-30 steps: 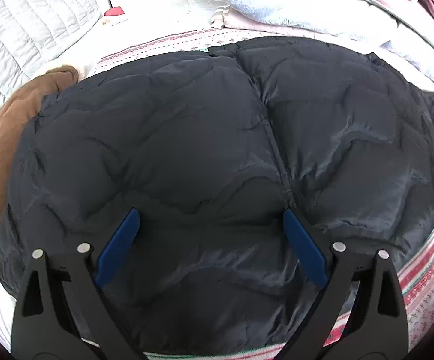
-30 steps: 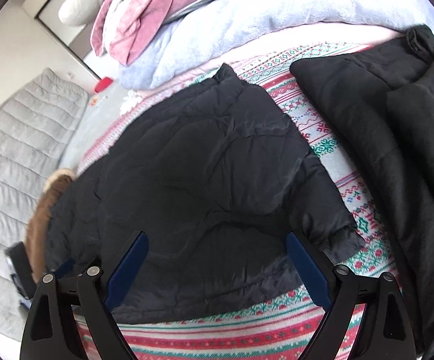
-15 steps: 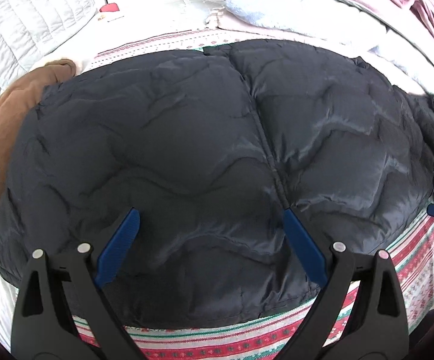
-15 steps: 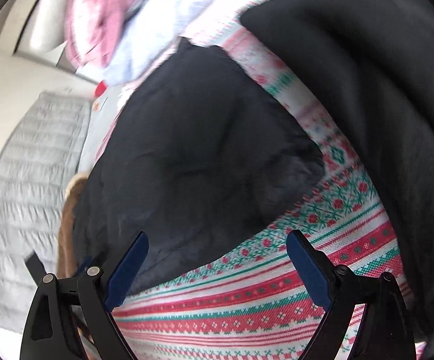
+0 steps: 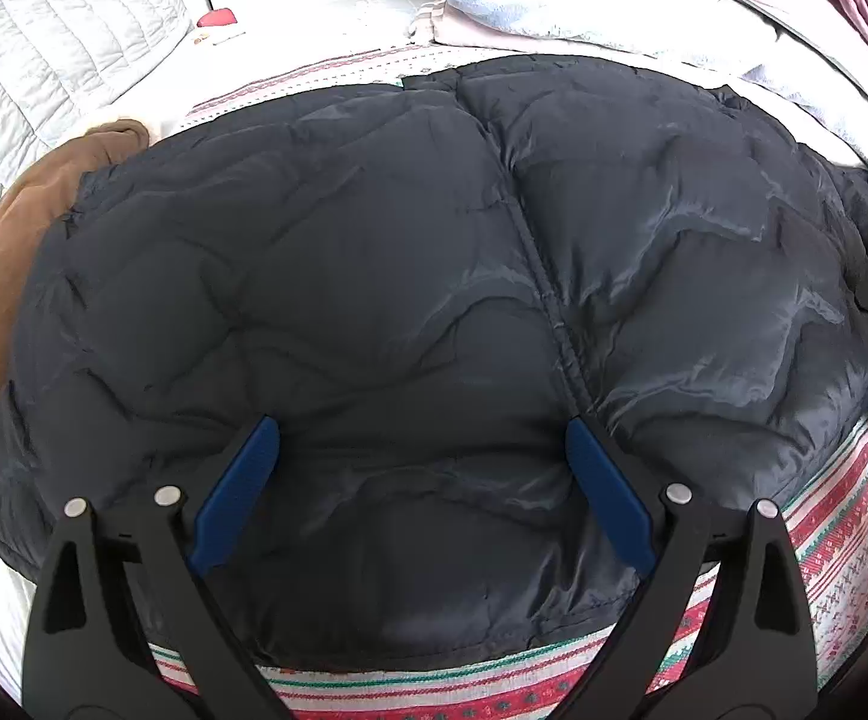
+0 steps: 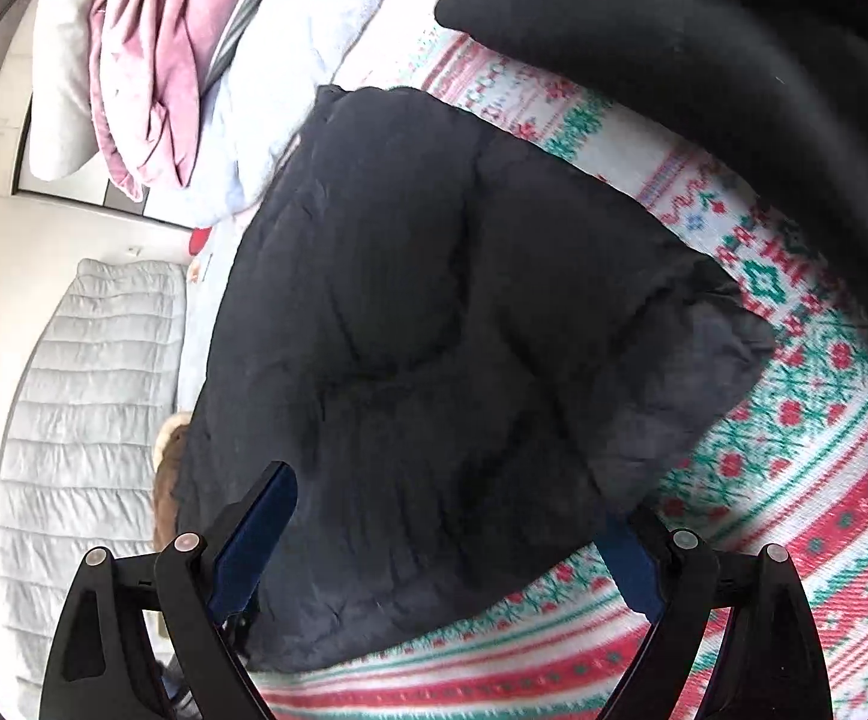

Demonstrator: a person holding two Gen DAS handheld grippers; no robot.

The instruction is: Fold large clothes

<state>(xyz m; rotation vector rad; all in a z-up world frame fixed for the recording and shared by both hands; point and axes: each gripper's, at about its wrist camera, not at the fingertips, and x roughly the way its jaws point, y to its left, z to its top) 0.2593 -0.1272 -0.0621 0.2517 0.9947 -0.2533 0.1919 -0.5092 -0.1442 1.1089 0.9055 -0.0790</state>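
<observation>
The left gripper [image 5: 422, 450] is hovering with its blue-padded jaws spread wide apart, holding nothing, over the near hem area of the dark puffer jacket [image 5: 434, 300]. The right gripper [image 6: 452, 516] is likewise gaping wide, its left pad lying over the jacket's [image 6: 434, 360] lower edge and its right pad sitting partly behind a fold of sleeve fabric; whether either pad is touching the cloth cannot be told. The jacket is lying spread flat, zipper line running up its middle, on a red, green and white patterned blanket [image 5: 842, 534] that is showing along its near and right edges. A brown garment [image 5: 8, 252] is lying tucked against the jacket's left side. A second black garment [image 6: 734, 72] is lying to the right of the jacket, apart from it across a strip of blanket. Behind the jacket, pale blue and pink bedding [image 6: 152, 60] is sitting piled, and a grey quilted cover [image 6: 86, 396] is hanging at the far left.
</observation>
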